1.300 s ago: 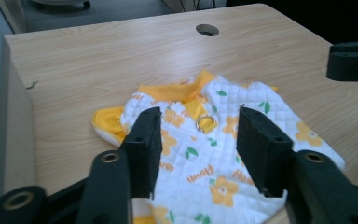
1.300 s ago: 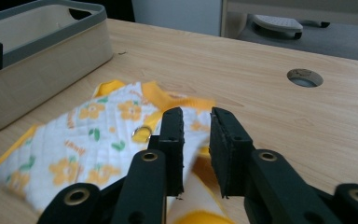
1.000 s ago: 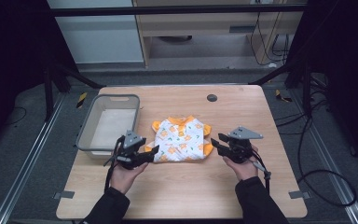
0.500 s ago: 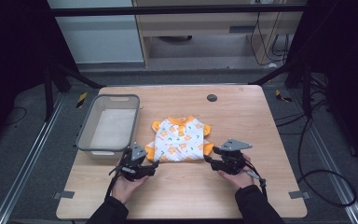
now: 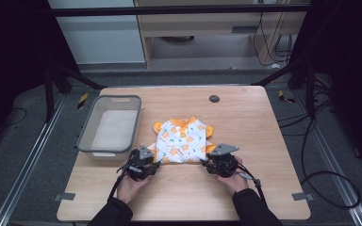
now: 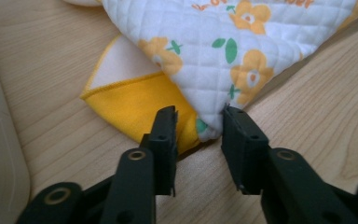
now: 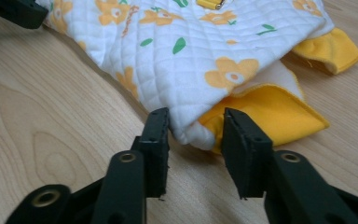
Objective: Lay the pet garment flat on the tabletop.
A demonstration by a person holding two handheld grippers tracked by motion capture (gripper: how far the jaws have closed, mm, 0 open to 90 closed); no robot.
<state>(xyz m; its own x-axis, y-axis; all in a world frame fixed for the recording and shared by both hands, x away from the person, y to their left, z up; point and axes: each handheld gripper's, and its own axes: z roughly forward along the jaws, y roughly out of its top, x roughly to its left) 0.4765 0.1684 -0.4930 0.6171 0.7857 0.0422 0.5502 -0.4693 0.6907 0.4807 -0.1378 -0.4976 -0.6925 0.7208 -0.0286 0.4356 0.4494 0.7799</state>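
At about nine o'clock on the light wooden table [image 5: 264, 122], a grey rectangular plastic basket [image 5: 109, 125] is standing with its long side running away from the person. Just right of it, near the table's centre, a white quilted baby garment printed with orange flowers and trimmed in yellow-orange cloth [image 5: 183, 140] is lying flat, its collar pointing to twelve o'clock and its hem towards six.

The left gripper [image 5: 152, 163] is sitting at the garment's seven o'clock corner. In the left gripper view, its two black jaws have just been closing, and the corner of the garment [image 6: 223, 51] is lying between them, the yellow cuff reaching under the left jaw towards ten o'clock. The jaws appear to be touching the cloth on both sides, though how firmly they are pinching is hard to judge from this angle.

The right gripper [image 5: 210, 164] is sitting at the garment's five o'clock corner. In the right gripper view, its jaws have likewise just been closing around the folded white edge of the garment [image 7: 186, 46] and the yellow lining beside it, with the cloth filling the gap between them. A small dark round disc [image 5: 214, 98] is lying on the table at about one o'clock from the garment, well apart.
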